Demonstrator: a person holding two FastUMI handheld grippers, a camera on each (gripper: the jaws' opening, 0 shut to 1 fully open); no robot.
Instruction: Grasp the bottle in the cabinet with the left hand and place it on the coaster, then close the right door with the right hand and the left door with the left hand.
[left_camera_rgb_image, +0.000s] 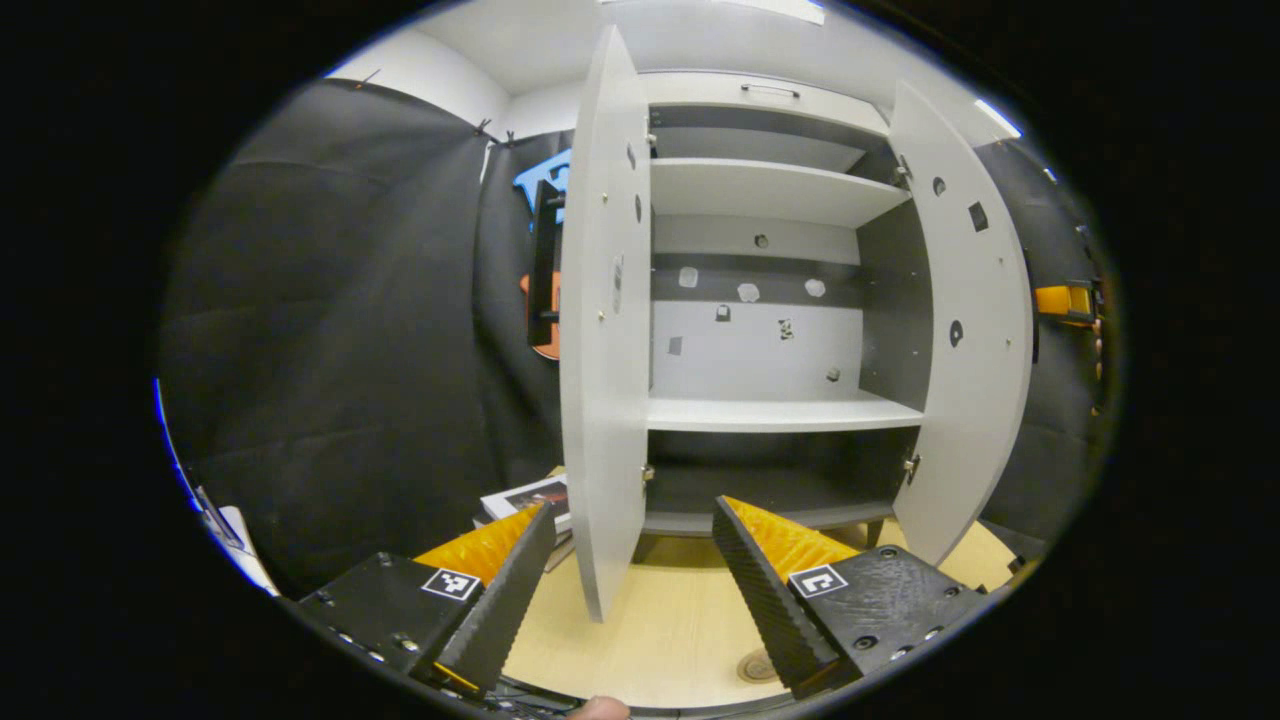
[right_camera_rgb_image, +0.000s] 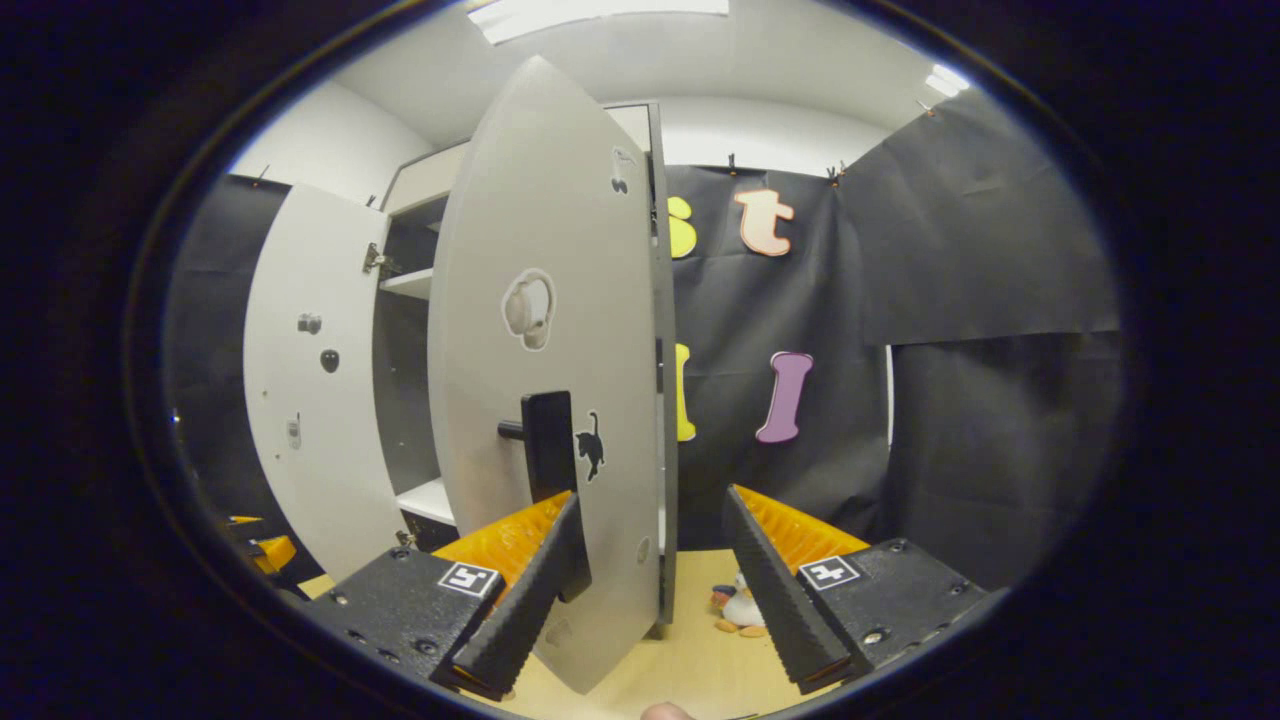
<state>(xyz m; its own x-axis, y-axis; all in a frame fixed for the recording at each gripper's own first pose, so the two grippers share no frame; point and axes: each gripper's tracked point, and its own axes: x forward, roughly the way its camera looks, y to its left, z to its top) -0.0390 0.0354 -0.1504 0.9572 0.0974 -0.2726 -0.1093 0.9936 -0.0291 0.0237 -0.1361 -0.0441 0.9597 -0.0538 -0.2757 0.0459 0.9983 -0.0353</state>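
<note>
The white cabinet (left_camera_rgb_image: 760, 410) stands on the wooden table with both doors swung open. In the left gripper view its left door (left_camera_rgb_image: 600, 330) stands edge-on just ahead of my open left gripper (left_camera_rgb_image: 632, 510), and the right door (left_camera_rgb_image: 965, 330) hangs open at the right. A small round disc (left_camera_rgb_image: 757, 665), perhaps the coaster, lies on the table, partly hidden by a finger. In the right gripper view my right gripper (right_camera_rgb_image: 650, 500) is open around the free edge of the right door (right_camera_rgb_image: 560, 350), whose black handle (right_camera_rgb_image: 548, 445) is close to one finger. I cannot tell whether they touch.
A stack of books (left_camera_rgb_image: 530, 497) lies on the table (left_camera_rgb_image: 660, 620) left of the cabinet. A small toy figure (right_camera_rgb_image: 740, 605) sits on the table (right_camera_rgb_image: 690, 650) behind the right door. The other gripper (left_camera_rgb_image: 1065, 300) shows beyond the right door, and again low down by the left door (right_camera_rgb_image: 310, 380).
</note>
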